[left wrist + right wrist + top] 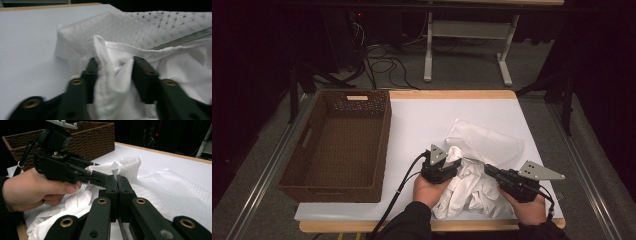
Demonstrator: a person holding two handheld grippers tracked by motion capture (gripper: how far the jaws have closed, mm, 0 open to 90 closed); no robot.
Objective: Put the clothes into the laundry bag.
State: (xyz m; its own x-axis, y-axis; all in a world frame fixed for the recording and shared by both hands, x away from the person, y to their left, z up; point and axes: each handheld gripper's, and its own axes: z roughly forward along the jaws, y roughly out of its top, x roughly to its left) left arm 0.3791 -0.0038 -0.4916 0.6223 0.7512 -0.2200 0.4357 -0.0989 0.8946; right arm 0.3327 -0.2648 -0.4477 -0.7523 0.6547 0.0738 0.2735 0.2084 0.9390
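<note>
Dark floor with cables and a pale table frame lies beyond a wooden table (452, 94) covered by a white sheet. At the far left of the table stands a brown wicker basket (337, 145), long and deep, with nothing in it.

Right of the basket, near the front edge, a person's left hand holds the left gripper (451, 161). The left gripper view looks along its two black jaws, which stand apart with a bunched fold of white cloth (112, 75) rising between them. The jaws look partly drawn in around that fold, but whether the pads actually press it I cannot tell.

The white cloth (472, 187) lies crumpled between the two hands, spilling toward the front edge. Behind and to its right lies a white mesh laundry bag (489, 140), flat on the sheet, its long axis running up and to the right. Its zippered mouth (180, 41) faces the hands, and part of the cloth seems already tucked under its edge.

Farthest right, the right gripper (488, 169) points left toward the other. In the right gripper view its jaws are pressed together on a thin strip of the bag's edge (117, 176), probably holding the mouth.

Judging from this, the bag's opening lies just ahead of the left gripper, so that hand is nearer for pushing cloth inside.
</note>
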